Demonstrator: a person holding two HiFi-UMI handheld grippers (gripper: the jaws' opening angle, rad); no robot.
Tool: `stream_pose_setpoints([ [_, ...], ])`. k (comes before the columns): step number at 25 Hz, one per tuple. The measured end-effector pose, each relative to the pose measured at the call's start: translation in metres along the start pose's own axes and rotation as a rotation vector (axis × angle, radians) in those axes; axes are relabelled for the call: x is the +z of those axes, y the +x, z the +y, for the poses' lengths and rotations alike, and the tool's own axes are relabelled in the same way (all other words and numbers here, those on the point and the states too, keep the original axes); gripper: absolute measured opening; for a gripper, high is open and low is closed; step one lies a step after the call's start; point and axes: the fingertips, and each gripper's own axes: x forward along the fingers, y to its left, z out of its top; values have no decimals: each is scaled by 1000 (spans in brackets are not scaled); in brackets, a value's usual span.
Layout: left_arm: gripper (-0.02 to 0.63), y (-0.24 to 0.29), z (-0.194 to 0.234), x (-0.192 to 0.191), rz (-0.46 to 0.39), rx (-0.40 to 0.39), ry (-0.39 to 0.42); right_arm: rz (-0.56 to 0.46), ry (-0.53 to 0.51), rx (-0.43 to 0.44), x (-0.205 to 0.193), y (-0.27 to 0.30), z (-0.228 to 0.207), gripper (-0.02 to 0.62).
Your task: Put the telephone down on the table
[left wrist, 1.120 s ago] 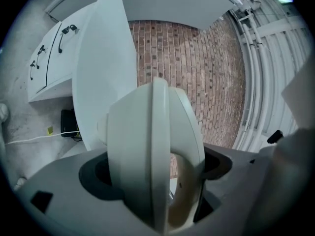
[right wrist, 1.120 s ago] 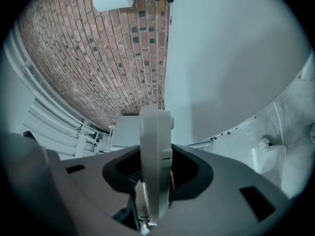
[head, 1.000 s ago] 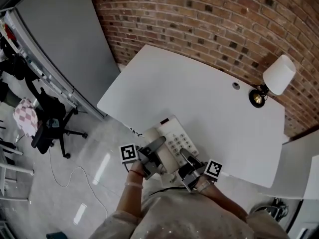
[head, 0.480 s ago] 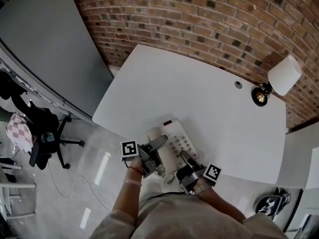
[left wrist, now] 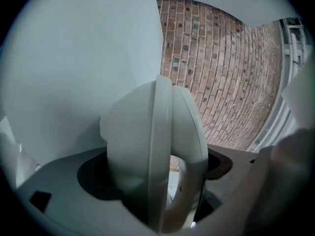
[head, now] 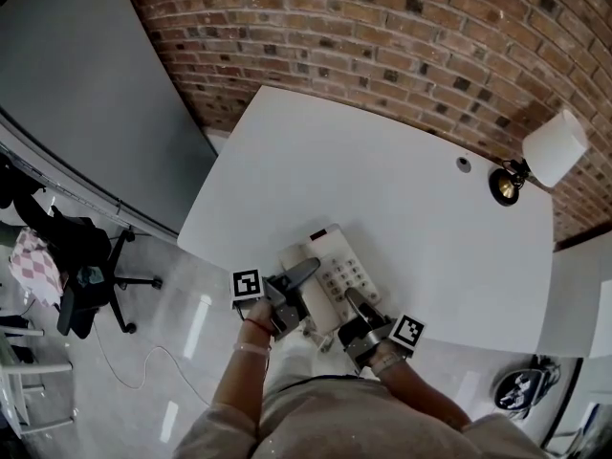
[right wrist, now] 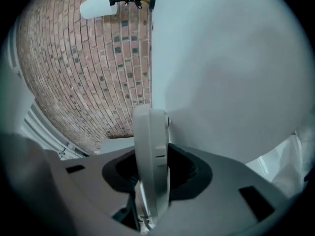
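Looking steeply down, we see a red brick wall [head: 382,46] running across the top of the scene, with a broad grey panel [head: 86,94] leaning along its left side above a pale, glossy floor [head: 163,352]. A large white table [head: 402,180] stands out from the wall, most of its top bare. To the far left a black office chair [head: 81,275] stands on the floor, well apart from the table. At the table's far right corner a lamp [head: 545,156] with a white shade and a brass base stands near the bricks, and a small round cable cap [head: 464,163] sits just beside it. The white telephone [head: 330,271] is at the table's near edge, keypad up, held from both sides; we cannot tell whether its underside touches the tabletop. The left gripper [head: 306,270] pinches the telephone's rounded left side, where the handset lies, and its own view shows that white curve [left wrist: 157,151] filling the gap between the jaws. The right gripper [head: 352,297] clamps the thin right edge of the telephone [right wrist: 150,156], which stands upright between its dark pads. Each gripper carries a marker cube, one [head: 247,284] on the left and one [head: 409,330] on the right, just outside the telephone.
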Motion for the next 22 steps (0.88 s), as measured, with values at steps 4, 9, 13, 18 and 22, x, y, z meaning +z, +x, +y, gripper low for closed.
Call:
stream_pose_setpoints([
  [4,437,-1,-1,9,0,14,-6,3,6,-1,1,10,2,143],
  [9,448,-5,0,18,-5,32,-10,10,-9,-11,1,25,6,144],
  [13,453,-10,0,21,14,41,-13,1,-30,-25,1,38,8,144],
  [18,453,-21,-5,27,27,39,0,-8,-48,-32,4,59,12,144],
  [22,453,-37,-7,29,82,66,57,-18,-53,-33,7,78,13,144],
])
